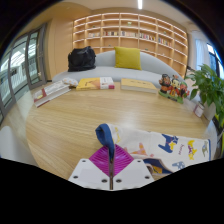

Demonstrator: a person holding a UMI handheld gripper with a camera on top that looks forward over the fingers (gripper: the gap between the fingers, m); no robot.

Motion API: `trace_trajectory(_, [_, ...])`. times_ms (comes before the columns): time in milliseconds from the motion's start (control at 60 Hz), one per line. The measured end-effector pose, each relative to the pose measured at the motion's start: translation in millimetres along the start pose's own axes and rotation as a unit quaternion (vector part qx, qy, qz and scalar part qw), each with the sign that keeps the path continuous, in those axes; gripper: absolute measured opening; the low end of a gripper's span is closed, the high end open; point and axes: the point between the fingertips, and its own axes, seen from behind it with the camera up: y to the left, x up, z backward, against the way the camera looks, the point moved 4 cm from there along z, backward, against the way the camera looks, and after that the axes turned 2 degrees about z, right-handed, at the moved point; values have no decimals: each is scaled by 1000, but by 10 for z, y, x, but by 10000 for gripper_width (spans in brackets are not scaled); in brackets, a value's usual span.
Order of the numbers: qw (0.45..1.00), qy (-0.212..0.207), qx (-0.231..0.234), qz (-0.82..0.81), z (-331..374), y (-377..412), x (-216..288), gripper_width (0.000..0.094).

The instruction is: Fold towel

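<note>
A white towel (165, 148) with colourful cartoon prints lies on the wooden table (90, 115), to the right of my fingers. One blue-edged corner of it (104, 134) stands up from between the fingers. My gripper (110, 160) is shut on that corner, its magenta pads (100, 160) pressed together with the cloth between them. The rest of the towel spreads flat toward the right side of the table.
Books (95, 84) and a stack of papers (52, 92) lie at the table's far side, with small toys (175, 88) at the far right. Beyond are a sofa with a yellow cushion (128, 58), a black bag (82, 59), shelves and a plant (210, 90).
</note>
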Motion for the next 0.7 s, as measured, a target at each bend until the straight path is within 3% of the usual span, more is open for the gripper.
trace_trajectory(100, [998,-11,54,-30,181,266,133,18])
trace_trajectory(267, [980,-82,163,-80,934,626,780,18])
trace_trajectory(350, [970,-121,183,-101,1233,505,1114,21])
trace_trajectory(500, [974,-142,133,-114,1255,-331,1188,25])
trace_trajectory(650, [987,-99,36,-119,881,-1412,660,29])
trace_trajectory(700, [989,-83,5,-122,794,-1705,459,85])
